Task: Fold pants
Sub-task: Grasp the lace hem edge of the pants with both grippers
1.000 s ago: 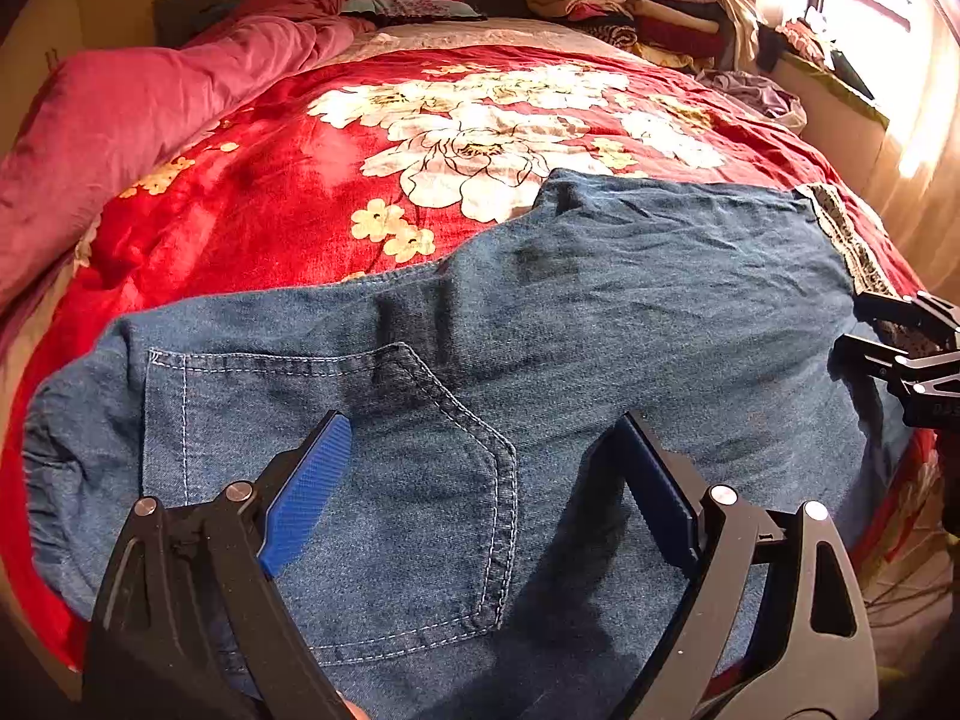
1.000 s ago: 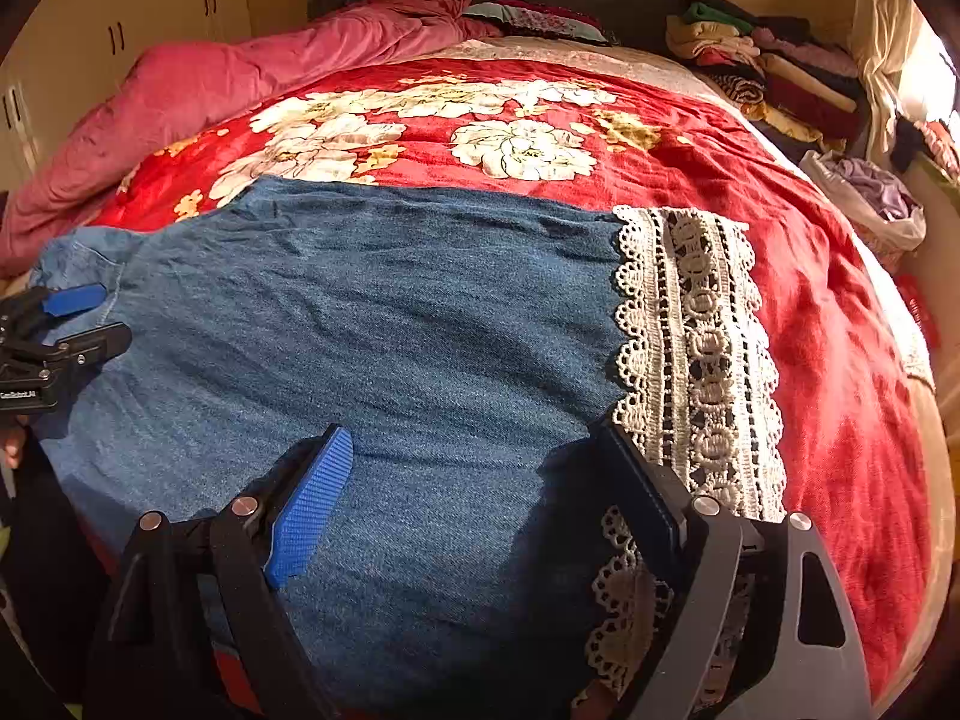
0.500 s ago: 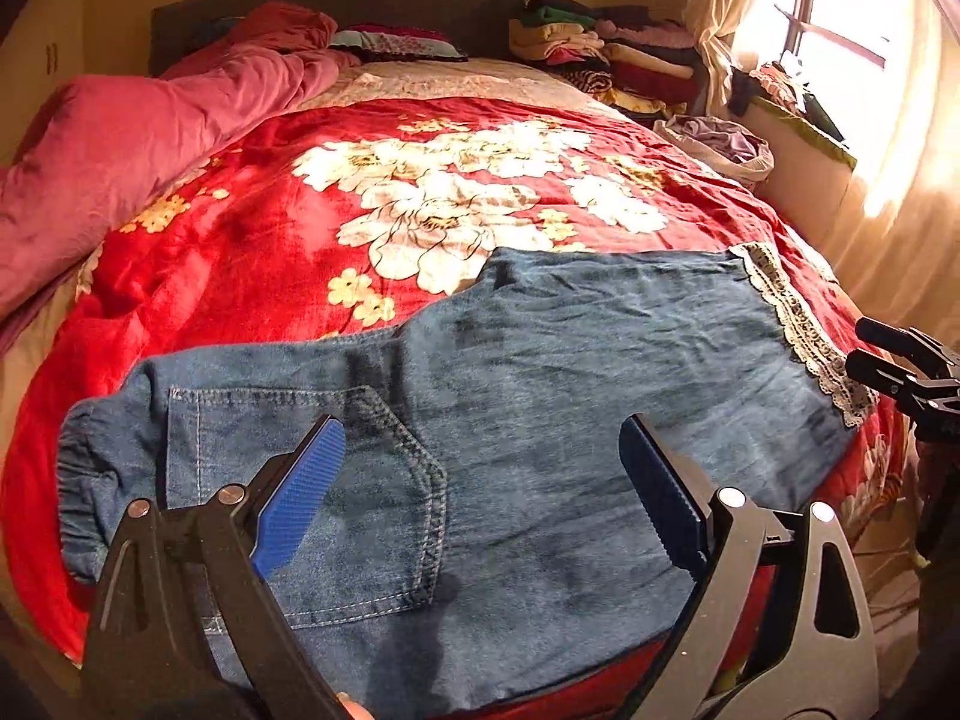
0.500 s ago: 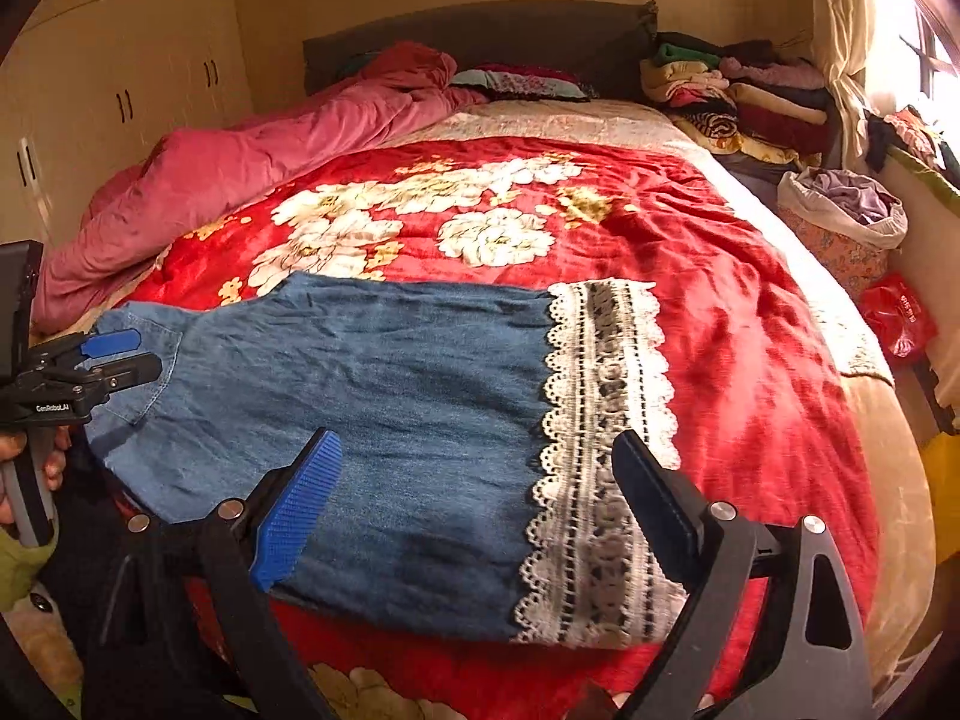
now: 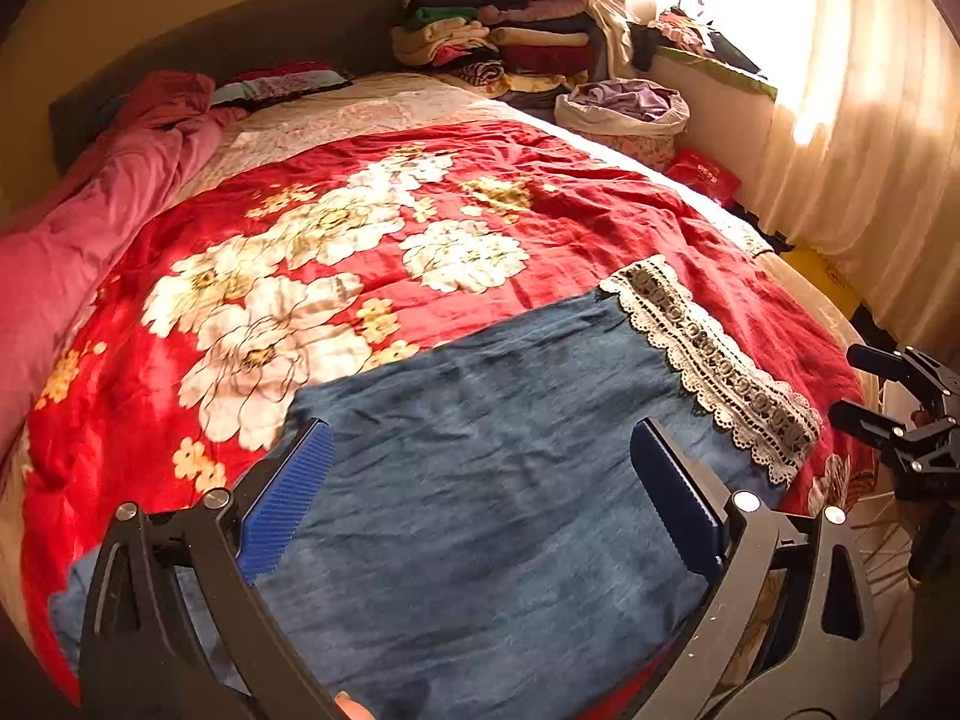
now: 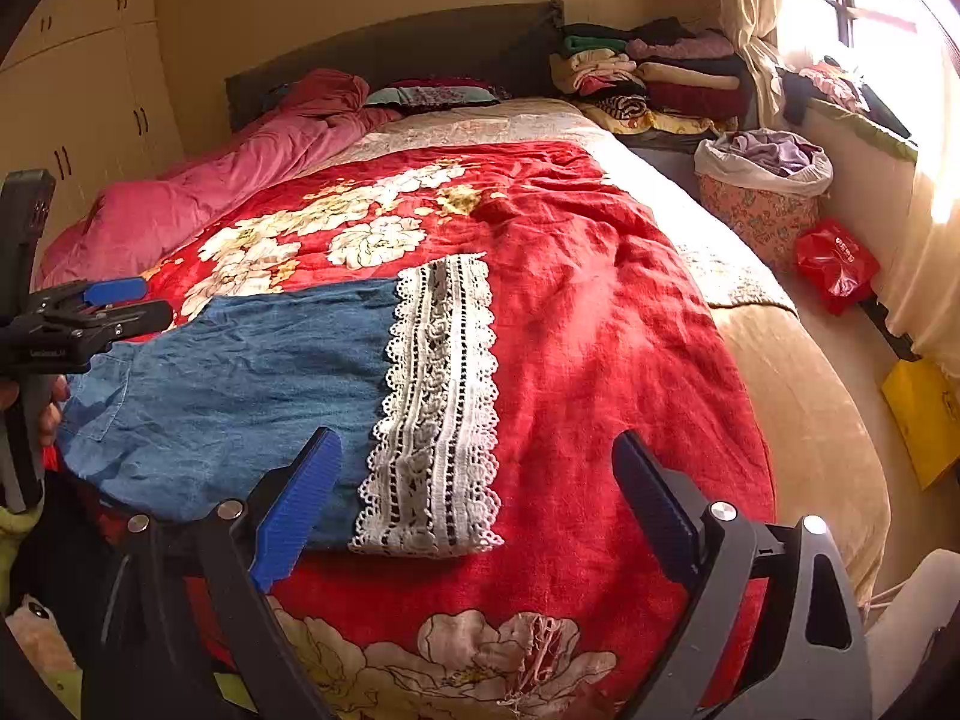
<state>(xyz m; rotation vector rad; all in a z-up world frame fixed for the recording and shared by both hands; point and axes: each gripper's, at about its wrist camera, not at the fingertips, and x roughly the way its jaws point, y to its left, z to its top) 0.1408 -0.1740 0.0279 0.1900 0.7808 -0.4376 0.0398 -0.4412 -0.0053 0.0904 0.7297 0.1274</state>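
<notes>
Denim pants (image 5: 492,480) are laid flat near the foot edge of the red floral blanket (image 5: 570,216), already doubled leg-on-leg, lace cuff (image 5: 714,360) at one end and waist end at the other. Left gripper (image 5: 480,498) is held above the denim, jaws spread wide, nothing between the pads; the jaws have just been opening further. Right gripper (image 6: 477,504) is also spread wide and empty, having widened within the last second; the lace cuff (image 6: 438,402) sits just ahead of its left pad (image 6: 297,507), the pants (image 6: 240,372) ahead and to its left. In the right view the left gripper (image 6: 114,306) is seen off to the far left, over the waist end.

Step judged: release done, a regrasp for the next fold is to be set up. Likely cuff end to be carried over toward the waist.

To be done well:
- Both corners of the lace end should be pinched through all layers, not the top layer only.
- Cuff edge should be kept straight and taut between grips while lifted, so no sag forms.
- Edges should be lined up with the waist end before release.
- Lace is open-weave, so snagging on the ribbed pads is to be watched.
- Blanket underneath must not be caught in the pinch.
</notes>
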